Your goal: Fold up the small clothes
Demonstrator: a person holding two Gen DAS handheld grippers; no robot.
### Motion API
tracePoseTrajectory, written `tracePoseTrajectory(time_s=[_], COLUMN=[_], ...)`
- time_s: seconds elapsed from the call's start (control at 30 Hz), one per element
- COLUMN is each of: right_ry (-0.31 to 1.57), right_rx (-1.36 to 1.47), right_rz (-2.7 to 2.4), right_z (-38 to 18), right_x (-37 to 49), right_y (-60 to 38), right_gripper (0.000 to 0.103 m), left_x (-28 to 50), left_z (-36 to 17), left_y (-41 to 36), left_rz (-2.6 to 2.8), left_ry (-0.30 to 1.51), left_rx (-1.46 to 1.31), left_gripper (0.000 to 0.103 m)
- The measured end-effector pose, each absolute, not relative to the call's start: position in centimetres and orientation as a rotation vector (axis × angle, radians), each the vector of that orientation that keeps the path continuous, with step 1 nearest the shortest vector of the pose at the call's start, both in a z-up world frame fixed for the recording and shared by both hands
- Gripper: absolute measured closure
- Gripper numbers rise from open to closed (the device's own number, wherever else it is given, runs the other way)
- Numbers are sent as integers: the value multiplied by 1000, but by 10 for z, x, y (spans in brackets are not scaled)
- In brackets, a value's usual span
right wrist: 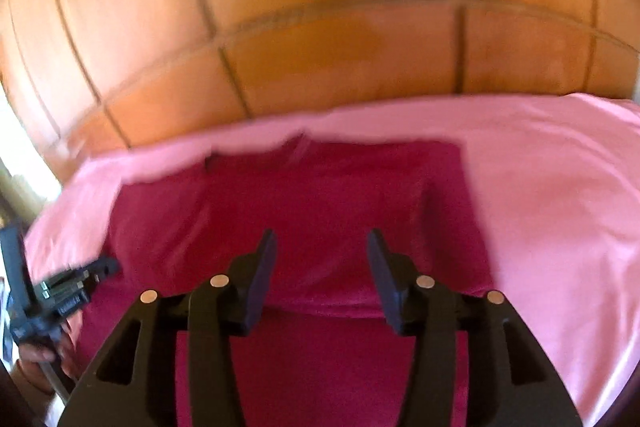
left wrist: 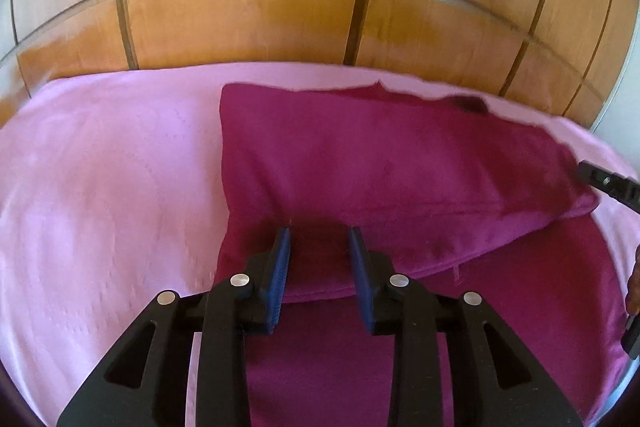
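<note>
A magenta garment (left wrist: pixel 380 163) lies on a pink sheet (left wrist: pixel 112 167), with its far part folded back over the near part. My left gripper (left wrist: pixel 319 233) is open and empty, its blue-padded fingers just above the fold's near edge. In the right wrist view the same garment (right wrist: pixel 312 195) shows blurred. My right gripper (right wrist: pixel 322 237) is open and empty above the garment. The other gripper appears at the left edge of the right wrist view (right wrist: pixel 68 287) and at the right edge of the left wrist view (left wrist: pixel 608 183).
A glossy wooden panelled wall (left wrist: pixel 248 19) stands right behind the sheet's far edge and also fills the top of the right wrist view (right wrist: pixel 320 7). Bare pink sheet (right wrist: pixel 560 207) spreads beside the garment.
</note>
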State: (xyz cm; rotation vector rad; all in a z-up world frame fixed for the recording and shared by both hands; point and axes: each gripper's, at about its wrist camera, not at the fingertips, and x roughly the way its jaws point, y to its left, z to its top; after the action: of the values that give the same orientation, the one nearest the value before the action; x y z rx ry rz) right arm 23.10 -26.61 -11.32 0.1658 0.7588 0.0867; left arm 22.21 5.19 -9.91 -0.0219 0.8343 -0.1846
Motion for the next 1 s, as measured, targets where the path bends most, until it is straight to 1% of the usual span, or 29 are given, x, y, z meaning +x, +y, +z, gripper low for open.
tracePoseTrajectory(time_s=[0.03, 0.1, 0.33, 0.37, 0.4, 0.43, 0.5, 0.57, 0.63, 0.73, 0.87, 1.0], right_ry=[777, 728, 714, 714, 713, 713, 715, 718, 708, 682, 676, 719], right_rx=[133, 75, 127, 127, 130, 132, 128, 123, 123, 141, 171, 218], right_rz=[71, 75, 99, 100, 100, 101, 97, 92, 91, 108, 109, 94], right_z=[-123, -132, -136, -136, -136, -134, -130, -127, -118, -103, -93, -101], right_x=[230, 218, 214, 214, 213, 213, 213, 212, 211, 212, 229, 253], right_y=[-263, -260, -267, -268, -267, -268, -266, -266, -262, -261, -266, -279], right_gripper=[51, 51, 50, 50, 50, 49, 48, 43, 35, 31, 30, 30], left_x=[222, 225, 218, 213, 209, 205, 195, 189, 185, 181, 182, 184], left_z=[-101, -103, -96, -94, -92, -90, -85, -82, -80, -79, -83, -89], left_y=[51, 52, 47, 47, 47, 47, 46, 46, 46, 46, 45, 45], left_rz=[-178, -158, -83, -78, -81, -84, -81, -81, -85, -87, -85, -78], left_ry=[831, 830, 806, 798, 792, 783, 765, 759, 756, 753, 759, 775], left_rx=[-16, -17, 2, 1, -3, -8, -1, 6, 6, 12, 15, 11], left_gripper=[74, 74, 73, 69, 62, 59, 58, 58, 58, 58, 58, 58])
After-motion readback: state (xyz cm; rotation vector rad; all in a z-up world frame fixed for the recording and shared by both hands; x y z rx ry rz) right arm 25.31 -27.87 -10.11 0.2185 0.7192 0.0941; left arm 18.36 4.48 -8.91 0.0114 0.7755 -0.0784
